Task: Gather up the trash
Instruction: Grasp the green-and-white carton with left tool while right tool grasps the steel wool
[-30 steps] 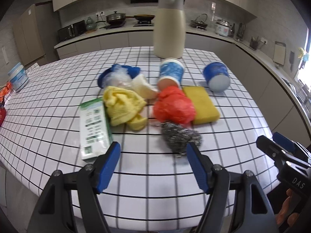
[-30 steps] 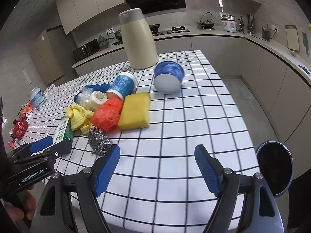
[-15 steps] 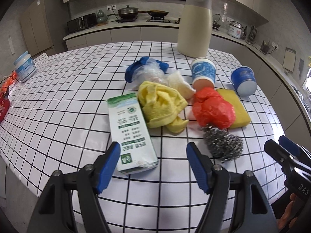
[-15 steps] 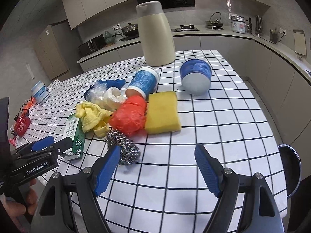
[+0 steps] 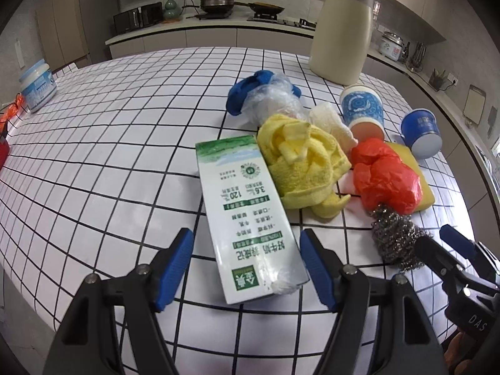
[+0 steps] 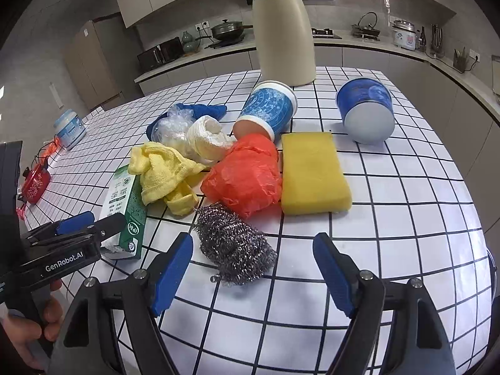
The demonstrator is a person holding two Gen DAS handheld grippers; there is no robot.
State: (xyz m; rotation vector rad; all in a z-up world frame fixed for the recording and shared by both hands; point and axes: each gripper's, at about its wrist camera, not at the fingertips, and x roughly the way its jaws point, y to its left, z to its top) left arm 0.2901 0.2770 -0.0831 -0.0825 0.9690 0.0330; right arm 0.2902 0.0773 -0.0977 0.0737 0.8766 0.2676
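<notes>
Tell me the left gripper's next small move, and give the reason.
Probably ease the left gripper forward a little and close. Its open fingers already straddle the near end of the milk carton, which lies flat on the checked table with nothing on top. The yellow cloth touches only the carton's far end.

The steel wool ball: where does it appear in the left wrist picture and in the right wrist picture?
Left wrist view: the steel wool ball lies at lower right, partly behind the right gripper.
Right wrist view: it lies low, left of centre, ahead of the open fingers.
Shared landmark: the orange plastic bag, touching the ball's far side.
</notes>
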